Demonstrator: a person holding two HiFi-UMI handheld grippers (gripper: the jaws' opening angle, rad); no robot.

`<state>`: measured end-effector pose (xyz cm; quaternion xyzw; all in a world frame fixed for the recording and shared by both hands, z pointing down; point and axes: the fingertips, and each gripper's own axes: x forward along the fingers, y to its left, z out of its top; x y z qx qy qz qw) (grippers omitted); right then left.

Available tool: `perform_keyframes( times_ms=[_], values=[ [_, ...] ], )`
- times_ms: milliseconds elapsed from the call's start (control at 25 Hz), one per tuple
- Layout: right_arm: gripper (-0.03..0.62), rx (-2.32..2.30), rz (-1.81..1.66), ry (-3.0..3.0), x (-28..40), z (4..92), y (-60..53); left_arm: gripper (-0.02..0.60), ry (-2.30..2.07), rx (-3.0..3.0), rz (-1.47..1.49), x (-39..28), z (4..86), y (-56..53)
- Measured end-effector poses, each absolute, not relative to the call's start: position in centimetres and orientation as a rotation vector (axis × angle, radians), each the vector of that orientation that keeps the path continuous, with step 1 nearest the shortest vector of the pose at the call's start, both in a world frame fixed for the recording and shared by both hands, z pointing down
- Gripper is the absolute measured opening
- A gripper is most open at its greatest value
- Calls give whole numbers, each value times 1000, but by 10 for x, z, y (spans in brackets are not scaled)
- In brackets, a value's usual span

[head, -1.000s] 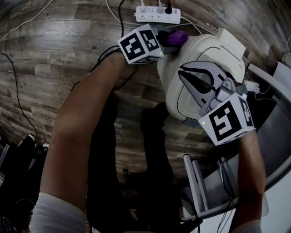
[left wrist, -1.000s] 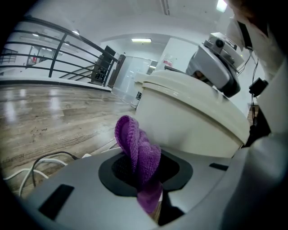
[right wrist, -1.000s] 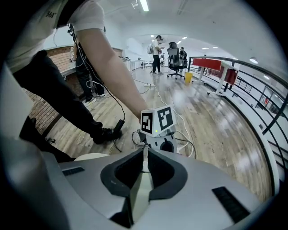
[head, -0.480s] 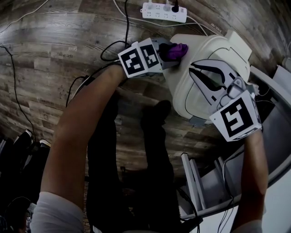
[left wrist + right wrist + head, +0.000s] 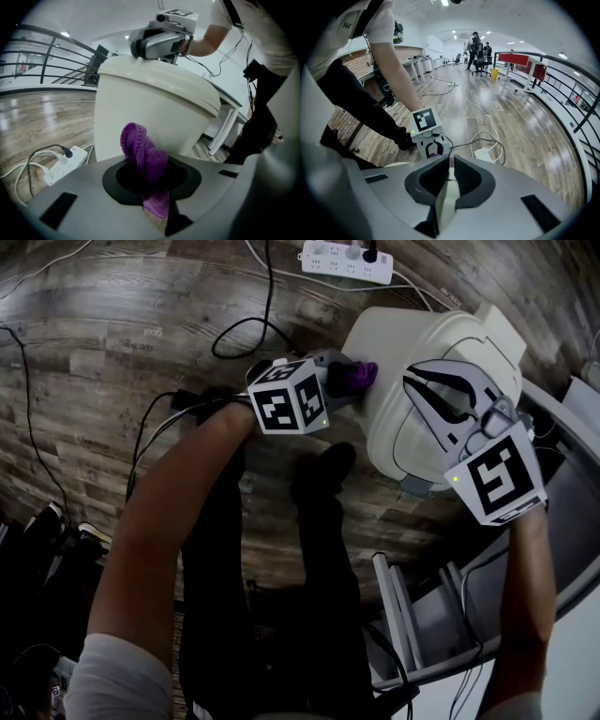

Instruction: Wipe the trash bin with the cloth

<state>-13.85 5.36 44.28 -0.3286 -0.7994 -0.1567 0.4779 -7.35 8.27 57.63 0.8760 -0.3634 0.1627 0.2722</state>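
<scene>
The cream trash bin (image 5: 389, 348) stands on the wood floor at the upper right of the head view. My left gripper (image 5: 352, 379) is shut on a purple knitted cloth (image 5: 363, 375) and presses it against the bin's left side. In the left gripper view the cloth (image 5: 140, 152) bulges out of the jaws right at the bin wall (image 5: 154, 108). My right gripper (image 5: 412, 381) lies on the bin's lid, its jaws drawn together to a thin slit with nothing seen between them. The right gripper view looks over the lid (image 5: 445, 201) toward the left gripper (image 5: 432, 151).
A white power strip (image 5: 345, 263) with plugged cables lies on the floor behind the bin. Black cables (image 5: 239, 329) loop left of it. White desk legs (image 5: 412, 615) stand at the lower right. A railing (image 5: 562, 89) and distant people (image 5: 477, 49) show in the right gripper view.
My left gripper has slid the cloth along the bin's left side toward me, away from the power strip. The right gripper has stayed on the lid.
</scene>
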Motion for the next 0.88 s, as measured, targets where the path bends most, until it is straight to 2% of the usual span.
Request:
perform_keyframes(
  times_ms=[600, 720, 880],
  values=[
    [35, -886, -361, -1823, -107, 444, 97, 87, -732, 2295, 396, 36, 593, 178],
    [35, -877, -357, -1832, -103, 437, 102, 87, -759, 2240, 373, 35, 591, 189],
    [35, -821, -374, -1846, -101, 431, 96, 87, -844, 2201, 381, 2, 596, 189]
  ],
)
